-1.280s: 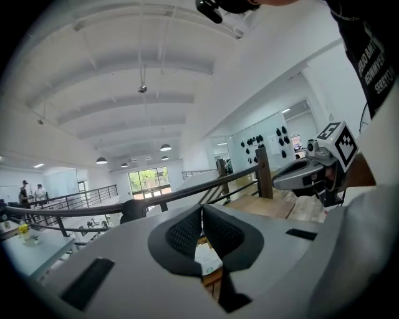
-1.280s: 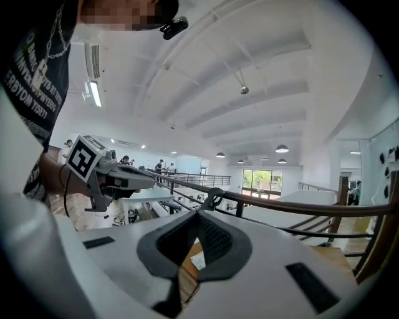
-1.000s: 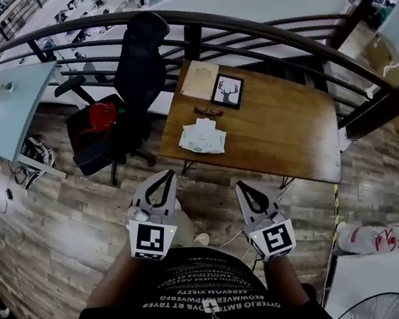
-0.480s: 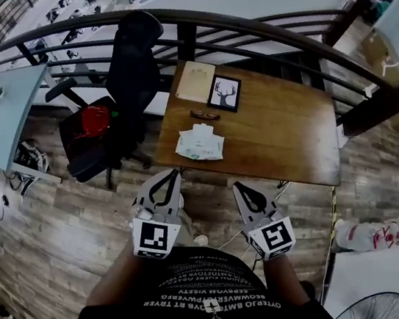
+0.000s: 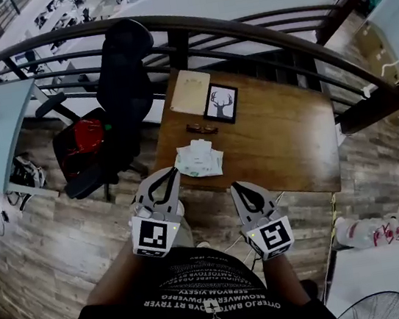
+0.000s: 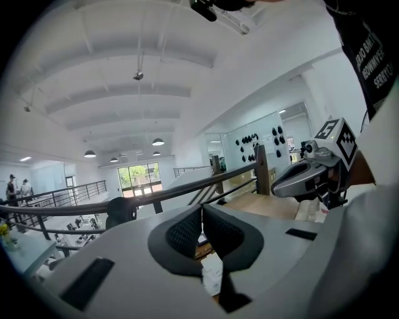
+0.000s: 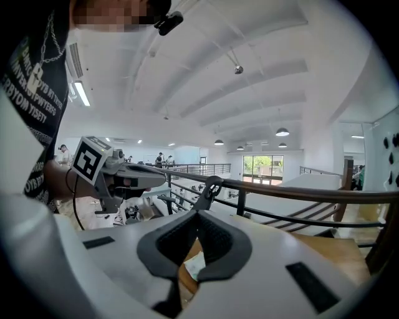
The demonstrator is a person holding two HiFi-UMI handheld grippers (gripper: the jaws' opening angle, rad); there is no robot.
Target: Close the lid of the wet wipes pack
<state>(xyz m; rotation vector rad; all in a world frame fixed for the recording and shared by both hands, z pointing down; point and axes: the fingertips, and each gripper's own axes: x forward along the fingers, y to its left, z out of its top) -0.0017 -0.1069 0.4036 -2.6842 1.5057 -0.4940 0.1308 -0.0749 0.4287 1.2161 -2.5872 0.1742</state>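
The wet wipes pack [image 5: 199, 159], white with green print, lies near the front edge of the brown wooden table [image 5: 285, 135] in the head view. Its lid is too small to make out. My left gripper [image 5: 172, 171] is shut and empty, with its tips just short of the table's front edge, close to the pack. To its right, my right gripper [image 5: 234, 186] is also shut and empty, a little further back. In the left gripper view the pack [image 6: 212, 274] shows below the closed jaws, and in the right gripper view the pack [image 7: 194, 266] shows the same way.
A framed deer picture [image 5: 221, 103], a tan board [image 5: 191, 91] and a small dark object [image 5: 201, 128] lie on the table behind the pack. A black office chair [image 5: 119, 93] stands left of the table. A dark railing [image 5: 240, 34] runs behind it.
Both grippers have moved forward toward the table's front edge, and the pack now lies closer to their tips. Both pairs of jaws have stayed shut.
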